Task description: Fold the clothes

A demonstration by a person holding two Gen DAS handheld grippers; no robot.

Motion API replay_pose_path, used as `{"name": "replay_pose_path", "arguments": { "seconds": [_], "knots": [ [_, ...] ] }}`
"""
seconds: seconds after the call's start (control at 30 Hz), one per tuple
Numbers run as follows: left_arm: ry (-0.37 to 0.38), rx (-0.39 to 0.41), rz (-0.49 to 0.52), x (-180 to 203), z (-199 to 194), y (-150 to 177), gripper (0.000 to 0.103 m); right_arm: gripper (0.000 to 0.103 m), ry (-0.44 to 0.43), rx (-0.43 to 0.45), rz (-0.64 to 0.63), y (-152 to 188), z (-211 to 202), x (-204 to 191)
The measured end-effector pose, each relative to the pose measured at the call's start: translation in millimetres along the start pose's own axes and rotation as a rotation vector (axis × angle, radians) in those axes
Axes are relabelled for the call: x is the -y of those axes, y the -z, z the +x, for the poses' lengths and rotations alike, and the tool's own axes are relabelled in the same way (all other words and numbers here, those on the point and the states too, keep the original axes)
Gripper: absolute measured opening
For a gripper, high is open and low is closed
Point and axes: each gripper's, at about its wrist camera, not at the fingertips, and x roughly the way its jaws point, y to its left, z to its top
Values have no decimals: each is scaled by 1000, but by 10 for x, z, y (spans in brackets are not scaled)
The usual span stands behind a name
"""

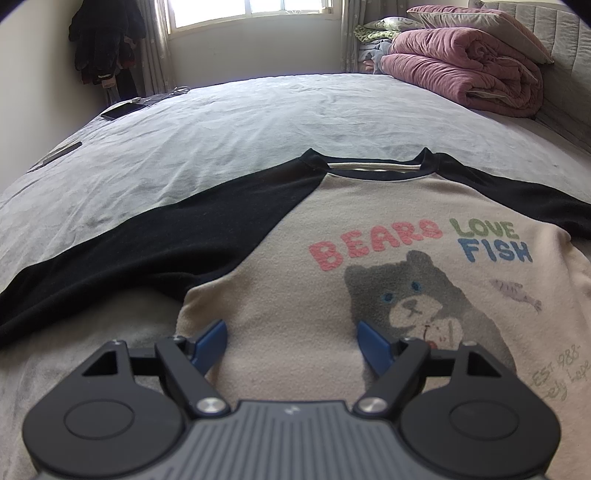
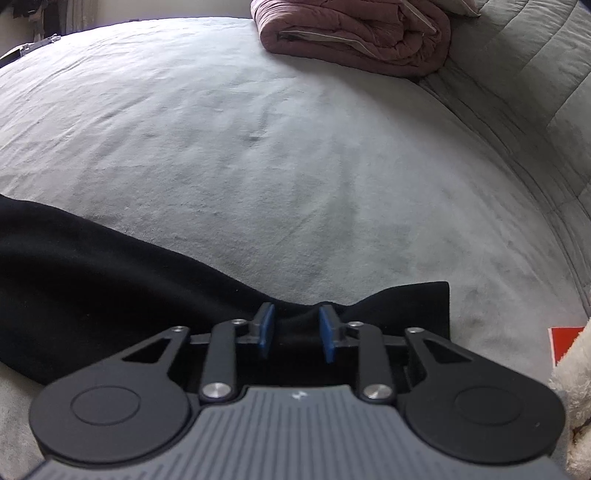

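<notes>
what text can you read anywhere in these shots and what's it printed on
"BEARS", pink, on the chest of the cream shirt.
"LOVE", green, same shirt.
"FISH", blue, same shirt.
Grey script near the shirt's right edge: "EST", then partly cut off, not reliably readable.
Right wrist view: no readable text.

- A home bedroom — a wide bed (image 1: 258, 122) under a grey sheet fills both views.
- Rolled pink quilt (image 1: 461, 70) and pillows (image 1: 476, 22) at its head.
- Curtained window (image 1: 251, 14); dark clothes (image 1: 103, 37) hanging in the corner.
</notes>
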Motion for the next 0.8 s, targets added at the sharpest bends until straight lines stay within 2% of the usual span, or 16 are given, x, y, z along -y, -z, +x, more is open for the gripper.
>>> {"name": "replay_pose_path", "arguments": {
  "seconds": [0.07,0.23,0.37,0.47,0.63,0.67,0.7,0.73,0.8],
  "knots": [
    [0,0,-1,1,-4,1,80,3,29,26,-2,-31,-39,-14],
    [-2,1,2,7,-3,1,80,3,63,110,30,-91,-65,-20],
    [-3,3,3,12,1,2,80,2,131,105,3,-83,72,-127],
    [-4,4,4,13,3,4,80,2,145,114,9,-101,55,-131],
    [-5,5,4,15,7,6,80,8,163,37,-6,-86,133,-138],
    [-5,5,4,15,7,5,80,16,156,50,7,-112,76,-123],
    [-5,5,4,16,7,5,80,19,147,67,22,-139,13,-107],
    [-6,5,5,16,7,5,80,19,137,84,37,-166,-51,-92],
    [-6,4,5,20,7,4,80,19,62,114,41,-216,-167,-137]
  ]
}}
